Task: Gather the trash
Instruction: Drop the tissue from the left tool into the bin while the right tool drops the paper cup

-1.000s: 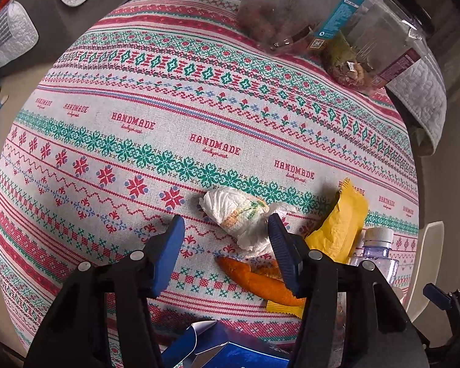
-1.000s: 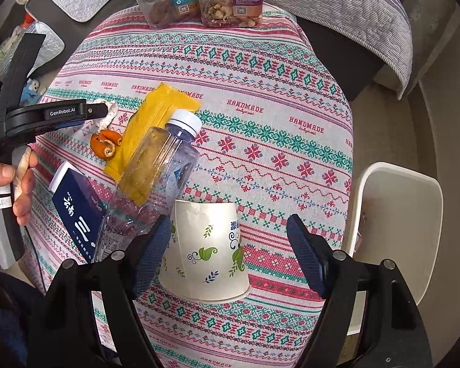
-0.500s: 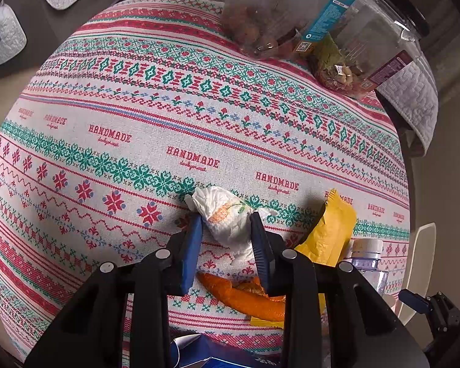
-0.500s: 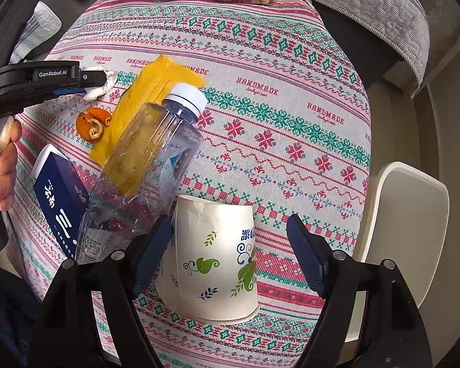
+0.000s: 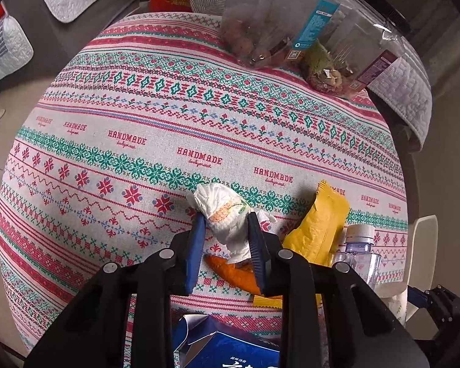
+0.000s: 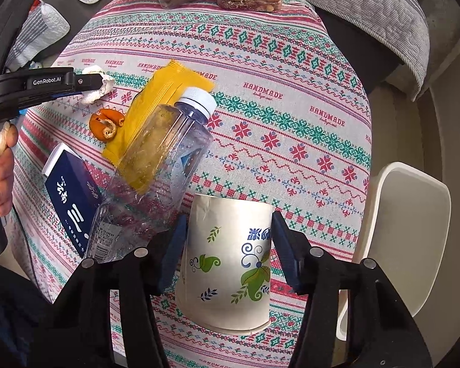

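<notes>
My left gripper (image 5: 225, 219) is shut on a crumpled white tissue (image 5: 222, 211), which is lifted a little off the patterned tablecloth (image 5: 138, 153). It also shows in the right wrist view (image 6: 95, 87). My right gripper (image 6: 228, 224) has its jaws around an upturned paper cup (image 6: 230, 260) with green leaves, both pads at its sides. An orange peel (image 6: 105, 122), a yellow wrapper (image 6: 165, 92), a crushed plastic bottle (image 6: 159, 165) and a dark blue box (image 6: 70, 190) lie between them.
A white bin (image 6: 404, 230) stands off the table's right edge. Two clear snack bags (image 5: 291, 36) sit at the far edge. Grey quilted cushions (image 6: 368, 9) surround the table.
My left gripper closed on the tissue and raised it slightly. My right gripper narrowed around the paper cup.
</notes>
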`<action>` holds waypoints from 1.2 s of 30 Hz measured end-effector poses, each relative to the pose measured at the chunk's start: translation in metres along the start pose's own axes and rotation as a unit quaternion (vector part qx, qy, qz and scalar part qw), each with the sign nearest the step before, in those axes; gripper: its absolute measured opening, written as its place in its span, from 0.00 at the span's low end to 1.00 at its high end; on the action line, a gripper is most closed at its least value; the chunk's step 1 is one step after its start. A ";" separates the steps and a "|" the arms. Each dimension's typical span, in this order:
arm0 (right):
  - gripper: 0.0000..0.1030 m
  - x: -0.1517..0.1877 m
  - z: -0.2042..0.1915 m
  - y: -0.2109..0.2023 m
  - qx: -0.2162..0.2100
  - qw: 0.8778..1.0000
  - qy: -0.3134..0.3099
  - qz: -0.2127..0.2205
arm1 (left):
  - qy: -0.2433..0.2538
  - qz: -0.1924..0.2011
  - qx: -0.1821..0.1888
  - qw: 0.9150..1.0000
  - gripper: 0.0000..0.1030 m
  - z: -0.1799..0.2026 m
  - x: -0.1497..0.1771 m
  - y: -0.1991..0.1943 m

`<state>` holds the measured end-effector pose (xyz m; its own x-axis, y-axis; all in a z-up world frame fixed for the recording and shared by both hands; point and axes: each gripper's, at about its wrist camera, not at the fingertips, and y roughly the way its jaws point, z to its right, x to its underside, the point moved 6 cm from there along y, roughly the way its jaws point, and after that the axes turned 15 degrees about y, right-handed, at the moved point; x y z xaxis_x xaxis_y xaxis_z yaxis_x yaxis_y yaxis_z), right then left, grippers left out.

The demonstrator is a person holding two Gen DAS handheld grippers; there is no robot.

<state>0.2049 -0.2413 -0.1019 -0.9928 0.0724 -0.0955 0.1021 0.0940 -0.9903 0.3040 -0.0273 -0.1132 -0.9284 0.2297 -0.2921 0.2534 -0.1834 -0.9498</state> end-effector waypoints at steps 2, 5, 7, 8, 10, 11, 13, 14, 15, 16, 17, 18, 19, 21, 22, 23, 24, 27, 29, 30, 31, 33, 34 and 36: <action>0.51 -0.003 0.003 -0.007 -0.004 1.000 0.009 0.008 | 0.000 0.004 0.002 1.000 0.27 0.000 0.002 -0.006; 0.51 -0.005 0.007 -0.016 -0.007 1.000 0.014 0.020 | 0.001 0.010 0.006 1.000 0.27 0.003 0.005 -0.016; 0.51 -0.007 0.008 -0.021 -0.009 0.999 0.017 0.026 | 0.000 0.012 0.011 1.000 0.27 0.003 0.009 -0.022; 0.51 -0.007 0.007 -0.024 -0.010 0.999 0.018 0.028 | -0.002 0.013 0.013 1.000 0.27 0.003 0.010 -0.025; 0.51 -0.009 0.014 -0.029 -0.014 0.999 0.025 0.035 | -0.002 0.019 0.018 1.000 0.27 0.005 0.012 -0.033; 0.51 -0.010 0.018 -0.032 -0.015 0.999 0.029 0.038 | -0.001 0.021 0.021 1.000 0.27 0.007 0.013 -0.037; 0.51 -0.011 0.031 -0.040 -0.019 0.998 0.039 0.044 | 0.004 0.027 0.028 0.999 0.27 0.014 0.013 -0.043; 0.51 -0.011 0.034 -0.043 -0.021 0.998 0.044 0.047 | 0.006 0.030 0.032 0.999 0.27 0.019 0.012 -0.044; 0.51 -0.010 0.037 -0.046 -0.023 0.997 0.048 0.050 | 0.008 0.034 0.037 0.999 0.27 0.024 0.013 -0.047; 0.51 -0.009 0.040 -0.049 -0.025 0.997 0.053 0.052 | 0.010 0.038 0.044 0.998 0.27 0.030 0.014 -0.050; 0.52 -0.009 0.043 -0.052 -0.027 0.996 0.058 0.055 | 0.013 0.040 0.049 0.998 0.27 0.036 0.014 -0.053; 0.52 -0.009 0.047 -0.055 -0.030 0.996 0.064 0.058 | 0.017 0.043 0.054 0.997 0.27 0.043 0.015 -0.056; 0.52 -0.009 0.051 -0.058 -0.033 0.995 0.073 0.061 | 0.021 0.046 0.060 0.997 0.27 0.050 0.015 -0.060; 0.52 -0.008 0.060 -0.063 -0.042 0.993 0.095 0.064 | 0.025 0.058 0.081 0.995 0.27 0.065 0.016 -0.070; 0.52 -0.007 0.063 -0.067 -0.049 0.991 0.103 0.065 | 0.027 0.064 0.092 0.993 0.27 0.072 0.016 -0.076; 0.52 -0.006 0.065 -0.071 -0.055 0.990 0.109 0.068 | 0.033 0.069 0.097 0.992 0.27 0.080 0.016 -0.081; 0.52 -0.005 0.068 -0.075 -0.058 0.989 0.112 0.072 | 0.041 0.072 0.098 0.992 0.27 0.088 0.017 -0.085; 0.52 -0.005 0.084 -0.091 -0.068 0.985 0.131 0.088 | 0.079 0.078 0.083 0.990 0.27 0.116 0.022 -0.092; 0.52 -0.007 0.102 -0.103 -0.075 0.980 0.151 0.103 | 0.102 0.085 0.080 0.988 0.27 0.136 0.027 -0.095; 0.52 -0.006 0.111 -0.110 -0.076 0.978 0.160 0.110 | 0.110 0.086 0.087 0.986 0.27 0.147 0.028 -0.095; 0.52 -0.005 0.122 -0.115 -0.073 0.976 0.167 0.118 | 0.116 0.087 0.094 0.985 0.27 0.159 0.029 -0.095; 0.52 -0.004 0.140 -0.123 -0.052 0.974 0.173 0.135 | 0.130 0.087 0.107 0.982 0.28 0.183 0.033 -0.094; 0.52 -0.003 0.150 -0.126 -0.042 0.973 0.178 0.139 | 0.137 0.085 0.115 0.980 0.28 0.196 0.036 -0.092; 0.52 0.000 0.172 -0.129 -0.020 0.970 0.196 0.146 | 0.155 0.077 0.133 0.976 0.28 0.227 0.041 -0.087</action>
<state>0.1812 -0.4240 0.0086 -0.8220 0.4723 -0.3181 0.3858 0.0510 -0.9212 0.1825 -0.2187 -0.0174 -0.7478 0.4505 -0.4876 0.2648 -0.4711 -0.8414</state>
